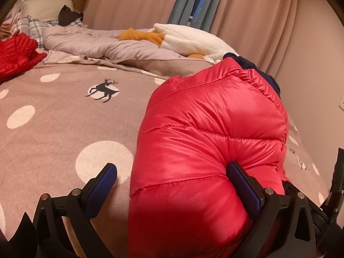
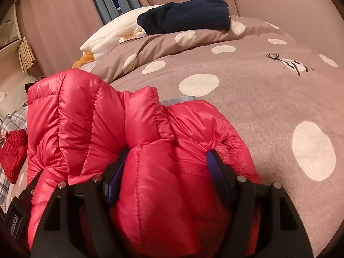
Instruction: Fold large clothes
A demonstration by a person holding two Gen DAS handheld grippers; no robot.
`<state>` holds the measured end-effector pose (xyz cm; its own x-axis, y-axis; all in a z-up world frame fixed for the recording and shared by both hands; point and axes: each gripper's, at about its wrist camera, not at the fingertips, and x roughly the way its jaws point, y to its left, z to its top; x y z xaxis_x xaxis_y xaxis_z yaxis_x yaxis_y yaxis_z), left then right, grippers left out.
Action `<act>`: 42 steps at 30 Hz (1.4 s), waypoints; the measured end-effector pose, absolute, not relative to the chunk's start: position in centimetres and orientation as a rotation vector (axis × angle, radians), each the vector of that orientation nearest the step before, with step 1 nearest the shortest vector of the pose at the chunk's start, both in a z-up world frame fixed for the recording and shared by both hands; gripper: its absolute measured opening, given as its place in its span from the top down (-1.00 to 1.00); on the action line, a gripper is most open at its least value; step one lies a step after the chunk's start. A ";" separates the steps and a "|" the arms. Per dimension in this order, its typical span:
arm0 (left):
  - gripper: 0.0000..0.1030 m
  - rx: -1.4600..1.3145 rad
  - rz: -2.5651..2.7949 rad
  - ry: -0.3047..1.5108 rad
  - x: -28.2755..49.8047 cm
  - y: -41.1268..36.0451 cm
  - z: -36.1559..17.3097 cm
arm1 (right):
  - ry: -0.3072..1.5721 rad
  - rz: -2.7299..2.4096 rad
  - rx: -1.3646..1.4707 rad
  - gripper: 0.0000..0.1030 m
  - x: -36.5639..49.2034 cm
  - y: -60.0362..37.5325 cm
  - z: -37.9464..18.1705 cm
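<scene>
Left gripper (image 1: pixel 172 180), left wrist view: jaws stood wide; only the right pad dug into the red down jacket (image 1: pixel 206 150), the left pad bare over the dotted bedcover (image 1: pixel 53 118). The jacket filled lower right of frame, its bulk running up toward the centre right.

Right gripper (image 2: pixel 166 167), right wrist view: jaws clamped a thick roll of the jacket (image 2: pixel 167 193) at lower centre; the rest bulged toward upper left. By judgement, this hand had the firmer hold.

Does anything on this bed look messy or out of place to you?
Yes. The red puffer jacket is bunched in a heap, not flat, with a thick fold wedged in the right tool. The left tool touches it with only one pad. A second red garment lies crumpled near the pillows.
</scene>
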<state>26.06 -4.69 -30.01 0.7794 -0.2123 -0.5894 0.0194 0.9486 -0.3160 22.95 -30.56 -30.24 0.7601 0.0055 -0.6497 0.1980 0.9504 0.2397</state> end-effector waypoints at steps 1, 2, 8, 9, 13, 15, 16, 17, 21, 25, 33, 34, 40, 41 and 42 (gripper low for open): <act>-1.00 -0.302 -0.124 0.667 26.0 -4.7 -29.9 | 0.700 -0.104 0.310 -0.35 22.9 -30.7 -30.2; -1.00 -0.300 -0.120 0.665 26.0 -4.7 -29.7 | 0.696 -0.100 0.318 -0.36 22.8 -30.7 -30.0; -0.99 -0.359 -0.159 0.684 25.7 -3.3 -28.8 | 0.703 -0.110 0.360 -0.58 22.4 -30.9 -28.7; -0.99 -0.355 -0.168 0.690 25.6 -3.0 -28.3 | 0.712 -0.112 0.370 -0.70 22.3 -31.0 -28.4; -0.99 -0.430 -0.195 0.723 24.7 -1.1 -26.7 | 0.745 -0.062 0.498 -0.80 21.4 -32.3 -26.6; -0.99 -0.550 -0.242 0.726 24.0 0.9 -26.1 | 0.717 -0.033 0.593 -0.92 20.0 -33.3 -25.1; -0.99 -0.610 -0.262 0.721 23.6 1.9 -26.0 | 0.693 -0.024 0.621 -0.95 19.3 -33.7 -24.5; -0.99 -0.663 -0.272 0.707 23.3 3.0 -25.9 | 0.643 -0.015 0.657 -1.00 18.1 -34.5 -23.6; -0.99 -0.850 -0.206 0.668 22.6 6.9 -26.3 | 0.569 -0.033 0.721 -1.00 15.6 -36.4 -21.9; -0.99 -0.925 -0.256 0.740 23.4 7.9 -27.6 | 0.658 -0.024 0.793 -1.00 15.9 -37.7 -23.6; -0.99 -0.910 -0.556 1.066 27.2 2.7 -32.5 | 0.918 0.112 1.018 -1.00 20.4 -37.1 -31.8; -0.99 -0.969 -0.631 1.088 27.5 1.9 -33.2 | 0.906 0.114 0.997 -1.00 20.4 -36.7 -31.4; -1.00 -0.919 -0.702 1.057 28.2 -0.8 -33.5 | 0.933 0.354 1.010 -0.89 22.5 -31.6 -32.6; -0.99 -0.928 -0.700 1.064 28.4 -0.9 -33.6 | 0.928 0.367 1.015 -0.68 22.7 -31.2 -32.8; -0.97 -0.922 -0.698 1.063 28.4 -1.1 -33.5 | 0.922 0.382 1.031 -0.35 22.9 -31.2 -33.2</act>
